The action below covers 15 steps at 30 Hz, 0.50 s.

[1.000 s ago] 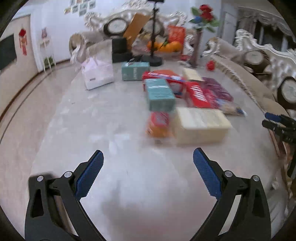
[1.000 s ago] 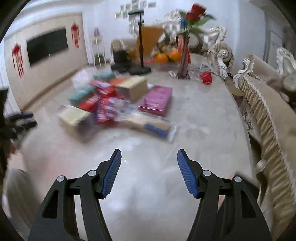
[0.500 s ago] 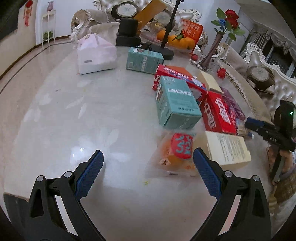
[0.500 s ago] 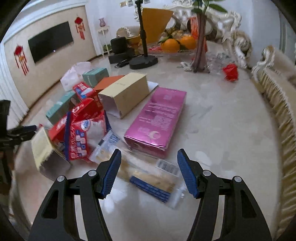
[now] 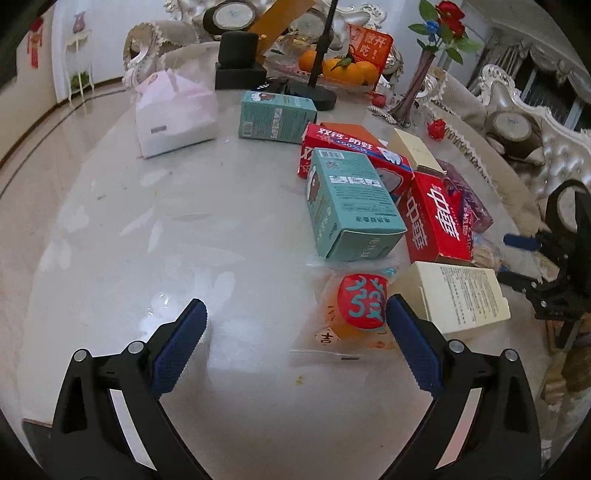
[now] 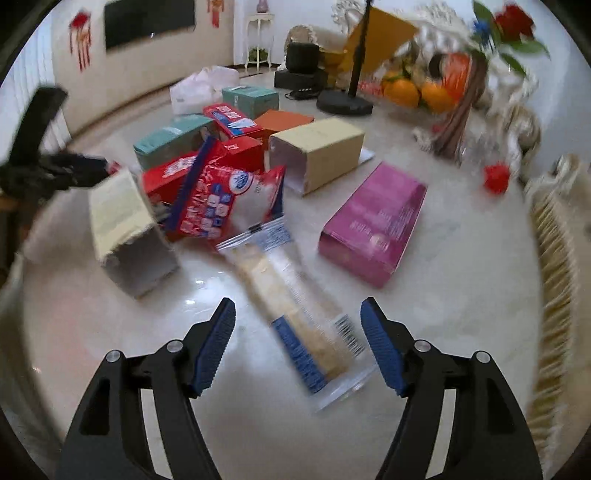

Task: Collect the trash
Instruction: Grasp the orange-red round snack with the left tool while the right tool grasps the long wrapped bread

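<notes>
Surface: a glossy pale marble table [image 5: 110, 229] is carrying a scatter of empty boxes and wrappers; nothing is being held yet.
Room: ornate cream sofas [image 5: 554, 122] are ringing the table; a dark wall screen [image 6: 149, 20] and red hangings are showing behind.
Left gripper [image 5: 295, 345]: jaws are standing wide apart, gripping nothing; its right finger is lying just beside a clear plastic wrapper with a red round label [image 5: 360, 308].
Right gripper [image 6: 298, 341]: jaws are gaping wide, empty; a long clear biscuit wrapper with blue ends [image 6: 295, 302] is lying between the fingers.
Left view only: a pink-white tissue pack [image 5: 175, 110] is showing clearly, and two teal cardboard boxes [image 5: 351, 206].
Right view only: a magenta flat box [image 6: 375, 221] is showing whole; this view is blurring at the edges.
</notes>
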Each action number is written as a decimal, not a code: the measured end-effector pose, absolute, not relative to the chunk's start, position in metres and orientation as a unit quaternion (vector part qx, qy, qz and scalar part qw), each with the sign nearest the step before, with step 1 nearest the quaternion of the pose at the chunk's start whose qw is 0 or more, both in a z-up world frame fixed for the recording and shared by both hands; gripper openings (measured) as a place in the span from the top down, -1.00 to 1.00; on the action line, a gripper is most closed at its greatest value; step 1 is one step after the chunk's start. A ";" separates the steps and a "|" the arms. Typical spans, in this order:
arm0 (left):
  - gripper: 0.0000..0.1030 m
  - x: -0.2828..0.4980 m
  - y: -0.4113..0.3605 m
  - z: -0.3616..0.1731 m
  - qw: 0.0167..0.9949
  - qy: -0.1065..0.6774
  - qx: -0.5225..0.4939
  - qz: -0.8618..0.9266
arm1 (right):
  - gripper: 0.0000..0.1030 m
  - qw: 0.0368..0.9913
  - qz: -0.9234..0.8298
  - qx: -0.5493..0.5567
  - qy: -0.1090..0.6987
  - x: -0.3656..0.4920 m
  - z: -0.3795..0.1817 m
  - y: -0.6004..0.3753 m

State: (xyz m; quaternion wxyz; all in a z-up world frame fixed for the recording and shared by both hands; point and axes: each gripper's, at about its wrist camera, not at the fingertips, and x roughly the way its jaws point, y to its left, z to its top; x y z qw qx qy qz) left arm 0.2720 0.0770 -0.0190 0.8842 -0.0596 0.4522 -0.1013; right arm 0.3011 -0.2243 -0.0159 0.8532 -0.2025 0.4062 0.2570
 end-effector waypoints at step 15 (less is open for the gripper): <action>-0.84 0.293 0.052 -0.021 0.884 0.459 0.042 -0.080 | -0.35 0.861 0.244 -0.118 0.431 0.310 -0.032 -0.234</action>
